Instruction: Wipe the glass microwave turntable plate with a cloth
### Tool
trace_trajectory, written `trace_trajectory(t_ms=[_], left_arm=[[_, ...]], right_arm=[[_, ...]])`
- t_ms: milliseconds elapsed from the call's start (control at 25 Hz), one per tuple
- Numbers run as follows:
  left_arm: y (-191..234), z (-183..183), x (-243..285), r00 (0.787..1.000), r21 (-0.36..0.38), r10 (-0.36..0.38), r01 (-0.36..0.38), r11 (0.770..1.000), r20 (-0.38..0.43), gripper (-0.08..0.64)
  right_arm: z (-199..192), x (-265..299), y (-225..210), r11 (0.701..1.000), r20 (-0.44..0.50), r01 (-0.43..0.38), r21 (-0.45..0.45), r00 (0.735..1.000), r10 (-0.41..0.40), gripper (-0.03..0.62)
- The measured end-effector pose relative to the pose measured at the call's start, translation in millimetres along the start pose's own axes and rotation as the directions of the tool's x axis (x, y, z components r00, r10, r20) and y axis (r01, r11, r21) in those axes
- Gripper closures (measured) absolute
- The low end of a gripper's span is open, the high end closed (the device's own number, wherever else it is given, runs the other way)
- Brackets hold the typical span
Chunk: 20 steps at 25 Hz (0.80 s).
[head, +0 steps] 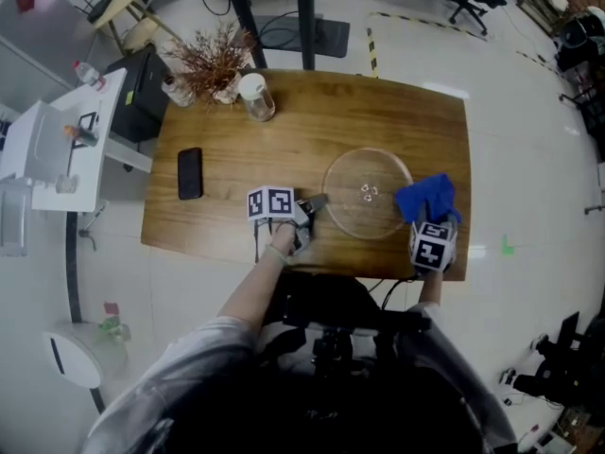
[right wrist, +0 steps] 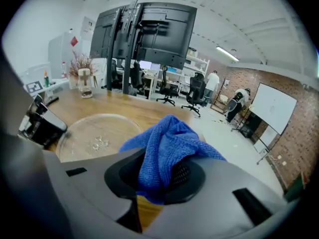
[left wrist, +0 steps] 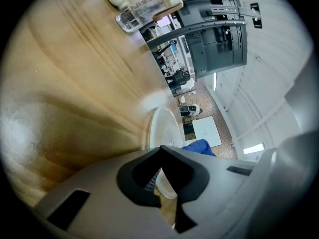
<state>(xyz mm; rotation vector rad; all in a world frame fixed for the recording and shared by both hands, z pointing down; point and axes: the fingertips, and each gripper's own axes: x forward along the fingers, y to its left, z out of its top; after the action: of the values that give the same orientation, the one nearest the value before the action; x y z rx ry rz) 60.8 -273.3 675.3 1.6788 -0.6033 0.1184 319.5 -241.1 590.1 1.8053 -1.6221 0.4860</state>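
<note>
Wooden brown surface [head: 284,121] carried a clear round glass turntable plate [head: 369,194] near its front edge, toward the right corner. The left gripper [head: 317,202] had its jaws closed on the plate's left rim. The right gripper [right wrist: 159,178] had its jaws pinching a bunched blue cloth [head: 425,197] at the plate's right rim. A flat black phone [head: 190,173] lay near the left edge.

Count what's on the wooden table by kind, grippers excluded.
glass turntable plate: 1
blue cloth: 1
black phone: 1
lidded glass jar: 1
dried plant bunch: 1
Total: 5
Not counted: small pale item beside the plant, too unclear to tell what it is.
</note>
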Motion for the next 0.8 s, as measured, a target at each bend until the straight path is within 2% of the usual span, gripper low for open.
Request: trace_trajectory(t_ms=[120, 240, 360, 440, 520, 600, 800], left_arm=[[2.0, -0.5, -0.4, 1.000, 0.007, 0.005, -0.005, 1.000, 0.002, 0.568], [2.8, -2.2, -1.4, 1.000, 0.011, 0.008, -0.008, 1.000, 0.004, 0.568], [1.7, -1.4, 0.1, 1.000, 0.014, 0.012, -0.013, 1.000, 0.006, 0.568], [1.3, -1.2, 1.0, 1.000, 0.014, 0.014, -0.014, 1.000, 0.005, 0.568], [1.0, -1.1, 1.0, 1.000, 0.013, 0.014, -0.014, 1.000, 0.003, 0.568], [1.2, -1.1, 0.7, 1.000, 0.014, 0.014, -0.014, 1.000, 0.002, 0.568], [1.6, -0.2, 1.1, 1.000, 0.014, 0.013, -0.013, 1.000, 0.003, 0.568]], right_arm=[[31.9, -17.4, 44.6, 0.991, 0.130, -0.134, -0.004, 0.983, 0.133, 0.512], [52.1, -30.9, 102.2, 0.959, 0.210, -0.279, -0.047, 0.936, 0.283, 0.512], [61.9, -38.5, 156.9, 0.907, 0.222, -0.409, -0.104, 0.879, 0.422, 0.512], [57.6, -38.1, 184.2, 0.879, 0.189, -0.452, -0.152, 0.859, 0.475, 0.512], [46.8, -33.8, 198.8, 0.868, 0.144, -0.454, -0.201, 0.863, 0.484, 0.512], [35.6, -29.1, 198.3, 0.873, 0.111, -0.426, -0.237, 0.881, 0.460, 0.512], [13.6, -16.9, 150.8, 0.918, 0.059, -0.321, -0.235, 0.938, 0.343, 0.512]])
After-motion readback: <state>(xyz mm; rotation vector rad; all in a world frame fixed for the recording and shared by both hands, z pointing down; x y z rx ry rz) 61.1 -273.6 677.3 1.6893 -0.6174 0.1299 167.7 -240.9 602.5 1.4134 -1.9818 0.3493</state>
